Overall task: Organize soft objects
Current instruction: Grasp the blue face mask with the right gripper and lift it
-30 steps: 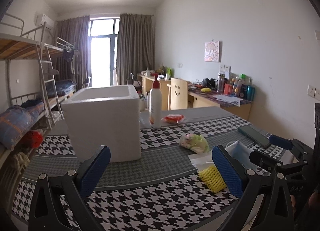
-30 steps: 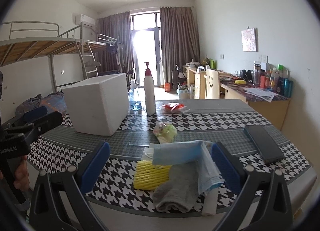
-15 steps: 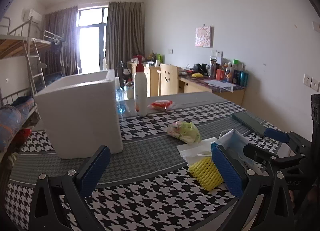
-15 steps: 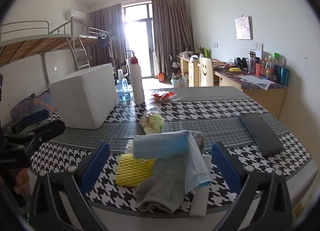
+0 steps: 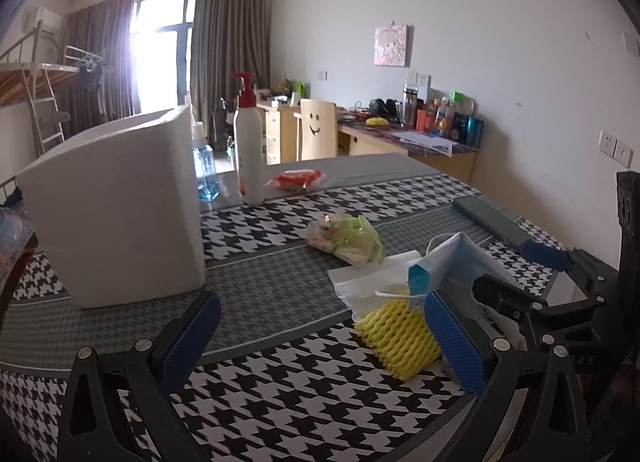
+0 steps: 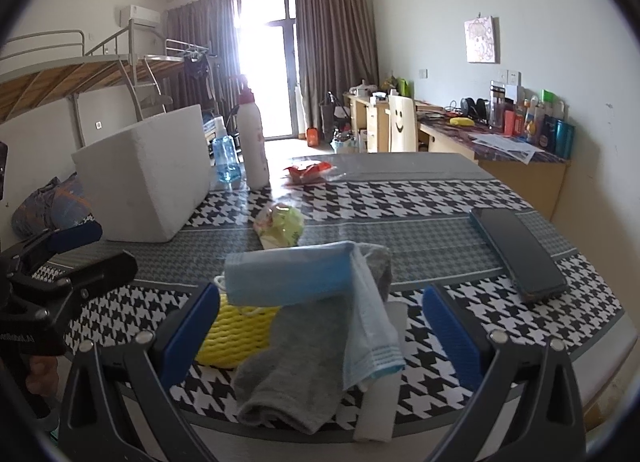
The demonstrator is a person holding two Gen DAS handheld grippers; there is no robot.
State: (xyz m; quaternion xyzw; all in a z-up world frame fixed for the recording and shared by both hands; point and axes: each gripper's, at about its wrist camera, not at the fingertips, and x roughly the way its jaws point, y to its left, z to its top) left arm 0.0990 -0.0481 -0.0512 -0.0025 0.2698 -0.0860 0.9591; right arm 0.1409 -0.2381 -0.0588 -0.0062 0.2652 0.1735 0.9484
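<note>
A pile of soft things lies at the table's near edge: a blue face mask (image 6: 304, 274) on top, a grey sock (image 6: 296, 374) under it, a yellow foam net (image 6: 236, 330) at its left, and white tissue (image 5: 360, 282) beneath. The mask (image 5: 452, 262) and the net (image 5: 396, 338) also show in the left wrist view. My right gripper (image 6: 320, 338) is open, its jaws either side of the pile, just short of it. My left gripper (image 5: 320, 342) is open and empty, left of the pile. A white foam box (image 5: 116, 205) stands at the left.
A green-and-pink packet (image 5: 348, 238) lies mid-table. A white pump bottle (image 5: 248, 145), a blue bottle (image 5: 204, 169) and a red snack packet (image 5: 300, 179) stand behind the box. A dark flat case (image 6: 516, 254) lies at the right. Desk, chair and bunk bed are beyond.
Both grippers have moved closer to the pile of soft things and lower. The left gripper has swung right, so the foam box sits further left. Both stay open.
</note>
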